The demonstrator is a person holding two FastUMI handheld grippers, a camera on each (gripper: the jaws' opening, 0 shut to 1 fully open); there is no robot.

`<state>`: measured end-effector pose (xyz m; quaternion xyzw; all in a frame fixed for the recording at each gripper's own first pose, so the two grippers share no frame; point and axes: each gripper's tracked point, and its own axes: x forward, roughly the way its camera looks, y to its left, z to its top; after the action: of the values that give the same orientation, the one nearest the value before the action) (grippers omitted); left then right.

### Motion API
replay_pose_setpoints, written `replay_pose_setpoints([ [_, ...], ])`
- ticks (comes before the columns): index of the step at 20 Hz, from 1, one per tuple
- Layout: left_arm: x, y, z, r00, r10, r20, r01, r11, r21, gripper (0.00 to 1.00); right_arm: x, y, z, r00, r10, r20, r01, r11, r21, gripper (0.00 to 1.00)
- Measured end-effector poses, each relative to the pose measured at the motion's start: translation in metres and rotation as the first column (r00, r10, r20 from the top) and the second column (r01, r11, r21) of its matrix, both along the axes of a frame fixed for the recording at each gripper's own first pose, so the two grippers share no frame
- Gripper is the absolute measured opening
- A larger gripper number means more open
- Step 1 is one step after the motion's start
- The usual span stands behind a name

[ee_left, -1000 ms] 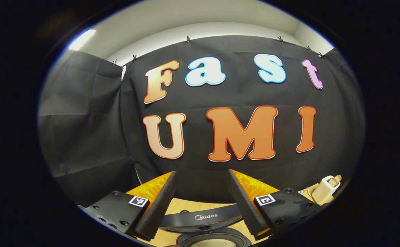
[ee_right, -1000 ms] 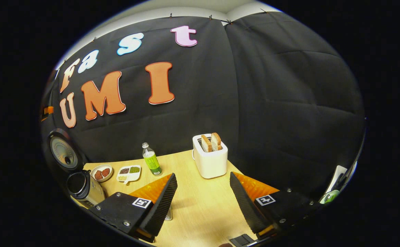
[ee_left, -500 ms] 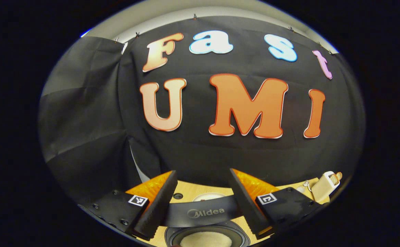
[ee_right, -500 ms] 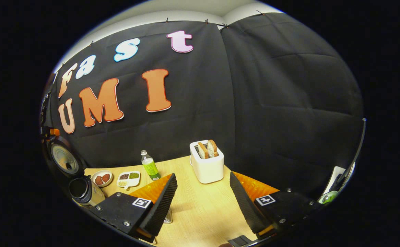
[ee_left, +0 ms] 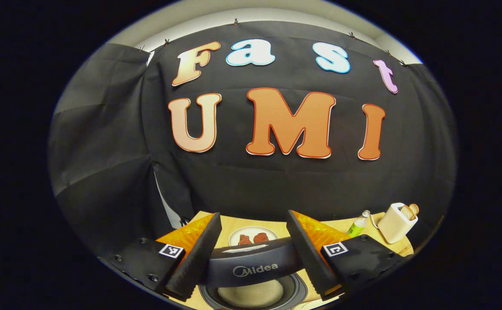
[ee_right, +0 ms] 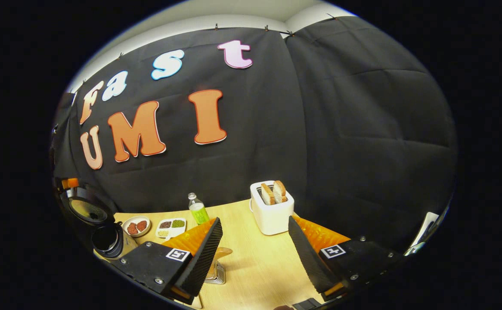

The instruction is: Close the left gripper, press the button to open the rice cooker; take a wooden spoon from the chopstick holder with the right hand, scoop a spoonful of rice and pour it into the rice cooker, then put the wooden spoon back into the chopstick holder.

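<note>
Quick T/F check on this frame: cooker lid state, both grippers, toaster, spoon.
1. The rice cooker lid is up. True.
2. The right gripper is shut on the wooden spoon. False: its jaws are apart, and the spoon sits in the chopstick holder.
3. The toaster holds bread. True.
4. The left gripper is shut. False: open.
5. The green bottle lies flat. False: it stands upright.

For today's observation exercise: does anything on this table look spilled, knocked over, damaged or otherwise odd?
Nothing stands out. The rice cooker has its lid up, as the task requires. The toaster, green bottle, divided dish and small bowl sit upright on the wooden table, with no spill visible.
</note>
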<state>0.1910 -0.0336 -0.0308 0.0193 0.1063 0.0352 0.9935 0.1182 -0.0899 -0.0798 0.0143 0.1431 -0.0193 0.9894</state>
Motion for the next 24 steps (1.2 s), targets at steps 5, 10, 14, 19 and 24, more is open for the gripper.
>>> replay_pose_setpoints([
  [5, -0.047, -0.018, -0.052, 1.0, -0.015, -0.021, 0.015, 1.0, -0.015, 0.98, 0.006, 0.014, -0.004, 0.998, 0.062, -0.008, -0.062, 0.998, -0.013, 0.95],
  [10, -0.073, -0.022, -0.102, 1.0, -0.014, -0.015, 0.014, 1.0, -0.007, 0.99, 0.011, 0.025, -0.013, 0.994, 0.109, -0.025, -0.11, 0.994, -0.009, 0.95],
  [14, -0.084, -0.019, -0.138, 0.999, 0.005, -0.04, -0.005, 1.0, 0.014, 1.0, 0.012, 0.028, -0.015, 0.991, 0.131, -0.033, -0.131, 0.991, -0.015, 0.95],
  [19, -0.09, -0.02, -0.163, 0.997, 0.025, -0.072, -0.023, 0.999, 0.035, 1.0, 0.011, 0.027, -0.022, 0.988, 0.147, -0.049, -0.148, 0.989, -0.022, 0.94],
  [24, -0.092, -0.019, -0.169, 0.995, 0.022, -0.095, -0.018, 0.999, 0.037, 0.96, 0.011, 0.022, -0.027, 0.987, 0.148, -0.06, -0.15, 0.988, -0.026, 0.95],
])
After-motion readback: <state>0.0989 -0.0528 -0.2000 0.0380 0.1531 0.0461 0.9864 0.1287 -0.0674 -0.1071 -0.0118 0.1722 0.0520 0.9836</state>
